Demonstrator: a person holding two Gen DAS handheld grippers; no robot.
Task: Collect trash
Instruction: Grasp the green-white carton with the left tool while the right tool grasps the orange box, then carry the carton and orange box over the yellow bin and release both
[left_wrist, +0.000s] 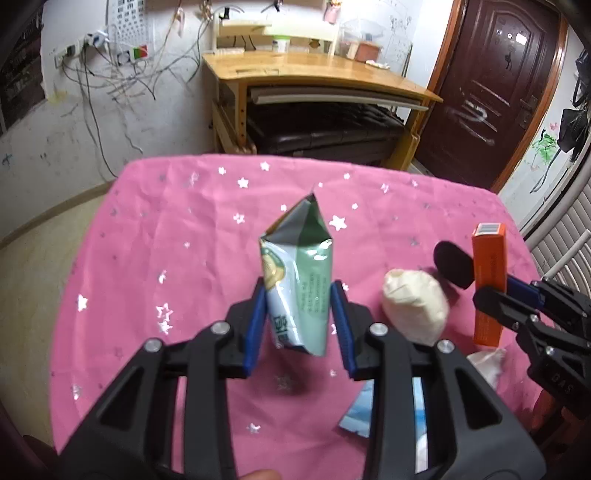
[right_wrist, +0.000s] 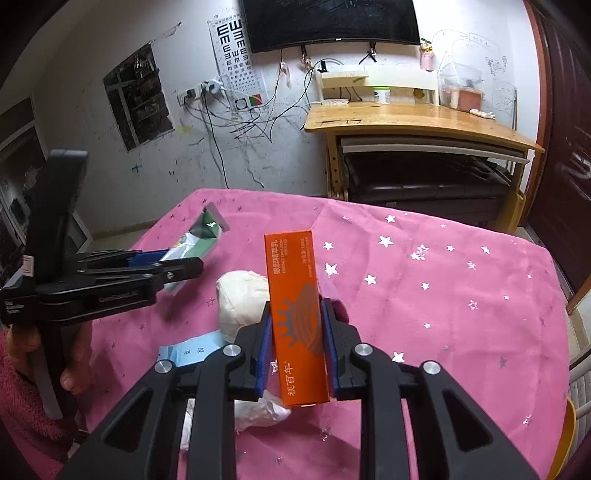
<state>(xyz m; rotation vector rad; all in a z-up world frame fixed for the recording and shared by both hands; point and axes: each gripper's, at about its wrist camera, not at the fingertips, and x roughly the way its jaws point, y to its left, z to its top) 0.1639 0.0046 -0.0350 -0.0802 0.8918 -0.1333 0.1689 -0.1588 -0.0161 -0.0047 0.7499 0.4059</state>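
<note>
**Both grippers lifted from the table, each holding a piece of trash**

A round table covered by a pink cloth with silver stars (left_wrist: 177, 229) stands in a lived-in room; behind it are a wooden desk (left_wrist: 314, 74), a dark brown door (left_wrist: 495, 85) and a wall with trailing cables.

The left gripper (left_wrist: 300, 321) is clamped on a green and white snack pouch (left_wrist: 299, 273), held upright with its torn, pointed top uppermost, clear of the cloth. The right gripper (right_wrist: 297, 343) is clamped on a slim orange carton (right_wrist: 297, 314) printed with Chinese text, also upright and raised off the table.

Left on the cloth between and below the two tools: a cream crumpled wad (left_wrist: 415, 306), a light blue paper slip (right_wrist: 192, 349), and a white crumpled tissue (right_wrist: 262, 410) lying under the right gripper.

Judging by this, the pickup step is done for two items and the carry-off is in hand. No bin, bag or other container appears in either view, so where the trash goes cannot be told. The next move likely calls for carrying both items to a receptacle out of view, releasing them, then returning for the remaining pieces.
</note>
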